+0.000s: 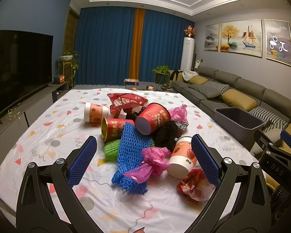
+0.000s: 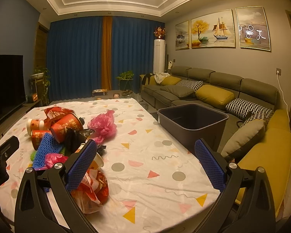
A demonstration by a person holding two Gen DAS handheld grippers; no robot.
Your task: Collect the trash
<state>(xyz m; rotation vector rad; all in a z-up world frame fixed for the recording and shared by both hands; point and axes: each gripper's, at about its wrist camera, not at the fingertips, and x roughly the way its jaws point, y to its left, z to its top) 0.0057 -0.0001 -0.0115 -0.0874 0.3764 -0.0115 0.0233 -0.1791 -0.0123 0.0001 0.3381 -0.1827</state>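
Both claws hang spread and empty, the left claw [image 1: 143,160] over the trash pile [image 1: 143,134] mid-table, the right claw [image 2: 145,164] nearer the bin [image 2: 193,123] off the right edge, so I'd pinch the pink bag's [image 1: 151,164] knot first, squarely.

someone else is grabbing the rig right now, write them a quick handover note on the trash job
Left gripper: open, empty, poised over the near end of the trash pile.
Right gripper: open, empty, over bare tablecloth to the right of the pile.
Trash sits heaped on the table: blue foam net, pink plastic bag, white paper cup lying on its side, red cup, red wrapper nearest the edge, a second pink bag farther back.
Grey bin stands off the table's right side, beside the sofa, and looks empty.
Done: nothing binned yet. Left: the whole pile.
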